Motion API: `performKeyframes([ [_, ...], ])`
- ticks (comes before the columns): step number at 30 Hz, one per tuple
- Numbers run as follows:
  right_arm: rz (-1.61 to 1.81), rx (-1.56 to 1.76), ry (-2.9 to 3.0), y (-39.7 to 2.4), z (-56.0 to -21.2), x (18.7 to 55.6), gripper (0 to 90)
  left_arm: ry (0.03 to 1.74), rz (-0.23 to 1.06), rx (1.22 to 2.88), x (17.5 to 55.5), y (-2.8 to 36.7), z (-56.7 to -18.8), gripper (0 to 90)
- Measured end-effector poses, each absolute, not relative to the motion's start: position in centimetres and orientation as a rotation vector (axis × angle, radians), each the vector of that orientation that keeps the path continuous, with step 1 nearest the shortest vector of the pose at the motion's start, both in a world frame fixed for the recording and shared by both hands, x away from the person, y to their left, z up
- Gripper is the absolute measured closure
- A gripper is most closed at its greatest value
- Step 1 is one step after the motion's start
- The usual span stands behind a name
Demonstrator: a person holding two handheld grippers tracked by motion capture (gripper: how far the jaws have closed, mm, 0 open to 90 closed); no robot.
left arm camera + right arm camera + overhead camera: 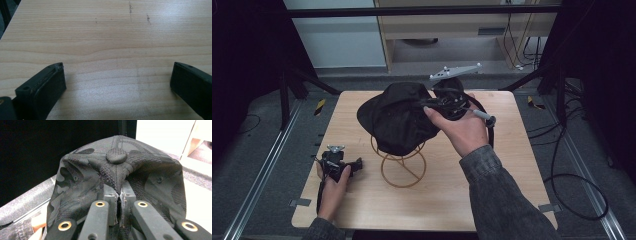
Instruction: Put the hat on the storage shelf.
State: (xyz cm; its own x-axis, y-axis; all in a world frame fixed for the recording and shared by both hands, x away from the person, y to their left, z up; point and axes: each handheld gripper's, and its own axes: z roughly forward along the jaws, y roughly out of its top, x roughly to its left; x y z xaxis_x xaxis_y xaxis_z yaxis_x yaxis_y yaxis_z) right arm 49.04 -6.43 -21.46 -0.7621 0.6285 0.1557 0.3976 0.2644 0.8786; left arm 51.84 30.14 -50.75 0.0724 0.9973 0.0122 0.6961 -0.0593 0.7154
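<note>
A black camouflage cap [398, 117] hangs over the top of a gold wire stand [402, 167] in the middle of the table. My right gripper [432, 104] is shut on the cap's crown fabric, its jaws pinching a fold just below the top button [116, 155]; the right gripper view shows the cap [117, 185] bunched around my right gripper [119, 202]. Down at the table's front left, my left gripper [357, 164] rests low over the wood. Its jaws stand wide apart in the left gripper view [117, 82] with bare table between them.
The wooden table [512, 165] has bare room to the right and front. Black frame posts and cables [572, 180] stand around it on the grey floor. A pale cabinet [462, 30] stands behind the far edge.
</note>
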Motion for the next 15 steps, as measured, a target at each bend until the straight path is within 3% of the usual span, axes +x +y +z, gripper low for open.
performKeyframes([
  [15,1.493,0.965,2.326,-6.6,-22.0,49.29,86.5,1.677,0.721,1.812,51.84,30.14,-50.76,0.0],
])
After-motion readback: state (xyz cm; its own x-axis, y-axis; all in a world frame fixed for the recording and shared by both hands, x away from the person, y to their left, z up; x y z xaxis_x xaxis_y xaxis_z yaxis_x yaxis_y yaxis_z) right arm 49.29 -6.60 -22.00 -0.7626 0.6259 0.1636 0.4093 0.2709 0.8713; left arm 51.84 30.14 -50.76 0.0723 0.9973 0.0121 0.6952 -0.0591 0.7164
